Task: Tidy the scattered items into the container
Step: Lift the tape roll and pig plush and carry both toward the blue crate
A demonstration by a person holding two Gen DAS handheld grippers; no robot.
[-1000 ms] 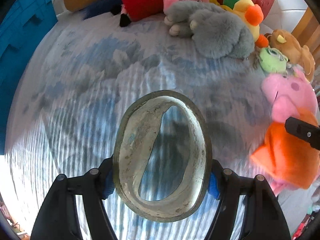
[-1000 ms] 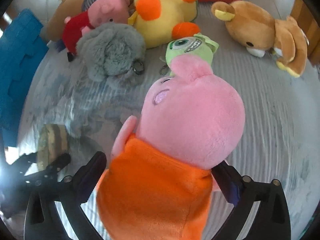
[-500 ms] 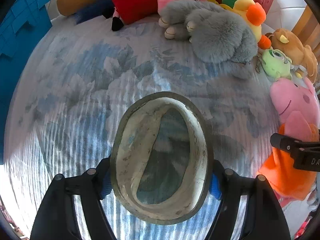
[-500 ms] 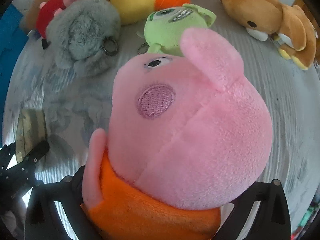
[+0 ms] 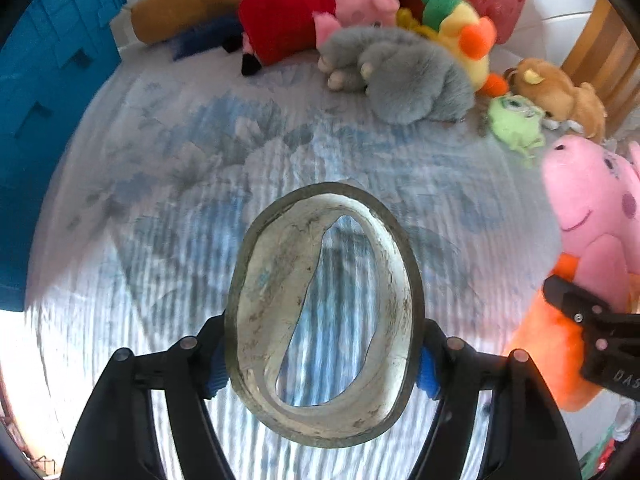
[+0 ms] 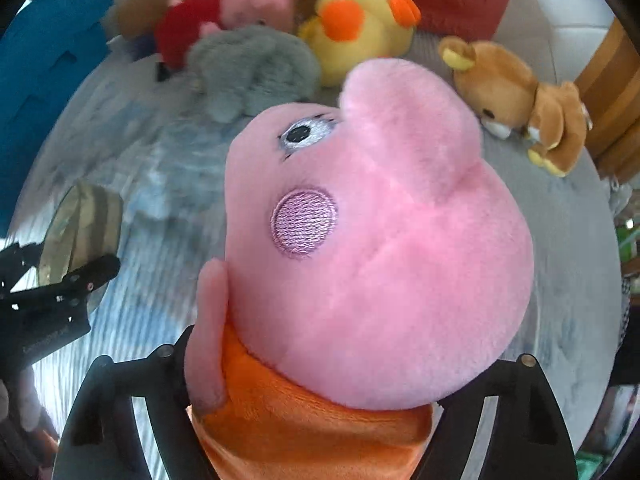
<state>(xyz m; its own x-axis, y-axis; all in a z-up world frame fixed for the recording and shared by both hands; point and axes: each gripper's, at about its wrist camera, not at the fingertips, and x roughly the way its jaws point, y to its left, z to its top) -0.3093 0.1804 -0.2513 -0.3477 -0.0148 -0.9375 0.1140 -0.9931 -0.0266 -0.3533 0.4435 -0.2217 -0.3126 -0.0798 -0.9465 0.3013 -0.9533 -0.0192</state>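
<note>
While pig plush [image 6: 380,248] hides it, green toy [image 5: 514,122] apparently shows leftward.

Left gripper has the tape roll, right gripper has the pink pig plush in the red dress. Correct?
Not quite. The pink pig plush in the right gripper wears orange, as the right wrist view shows; the red-dressed pig lies in the pile. The left gripper does hold the tape roll.

Your left gripper [image 5: 322,364] points steeply down, its fingers [image 5: 212,372] pressed on either side of a worn tape roll [image 5: 320,320]. Your right gripper [image 6: 316,396], also aimed steeply down, has just been closing and now clamps a pink pig plush [image 6: 372,248] by its orange body.
</note>
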